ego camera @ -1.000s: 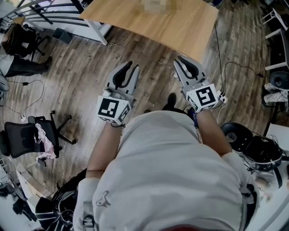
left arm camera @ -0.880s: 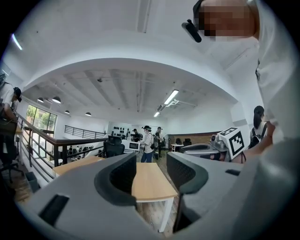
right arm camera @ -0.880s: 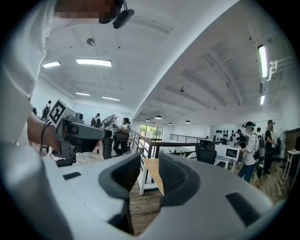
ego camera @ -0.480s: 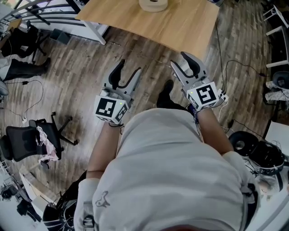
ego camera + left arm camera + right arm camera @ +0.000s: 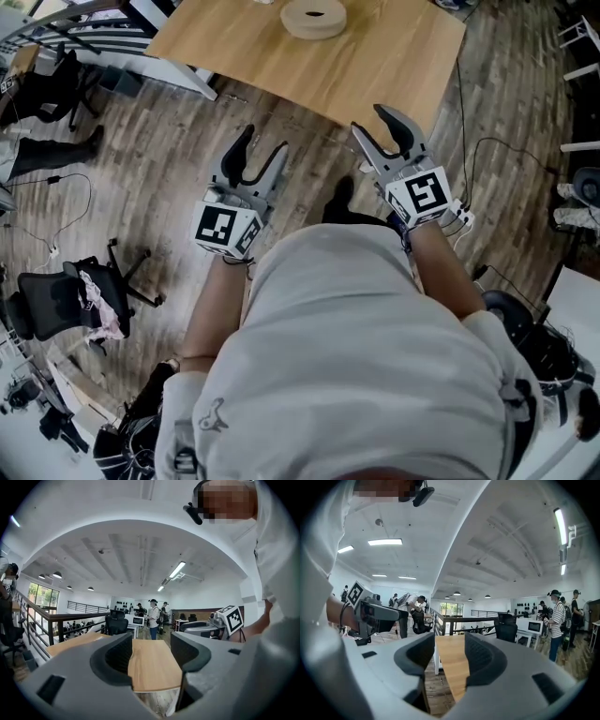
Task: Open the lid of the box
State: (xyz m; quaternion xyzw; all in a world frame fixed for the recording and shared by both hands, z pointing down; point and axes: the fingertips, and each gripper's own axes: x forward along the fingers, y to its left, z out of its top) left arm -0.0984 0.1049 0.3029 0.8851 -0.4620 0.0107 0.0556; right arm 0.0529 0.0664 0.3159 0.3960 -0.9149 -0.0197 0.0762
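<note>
- We hold the left gripper (image 5: 263,141) and the right gripper (image 5: 372,122) out in front of us, over the wooden floor (image 5: 141,155), because we are not at the table (image 5: 375,56) yet.
- The fingers of both grippers have just been opening. They stand apart with nothing between them, so they are ready to grab.
- The round, light box (image 5: 314,31) sits on the far part of the table, well away from the near edge. Its lid (image 5: 300,11) looks like it is on top, not opened.
- Both grippers point at the table, side by side. We think that is so each one can take a side of the box.
</note>
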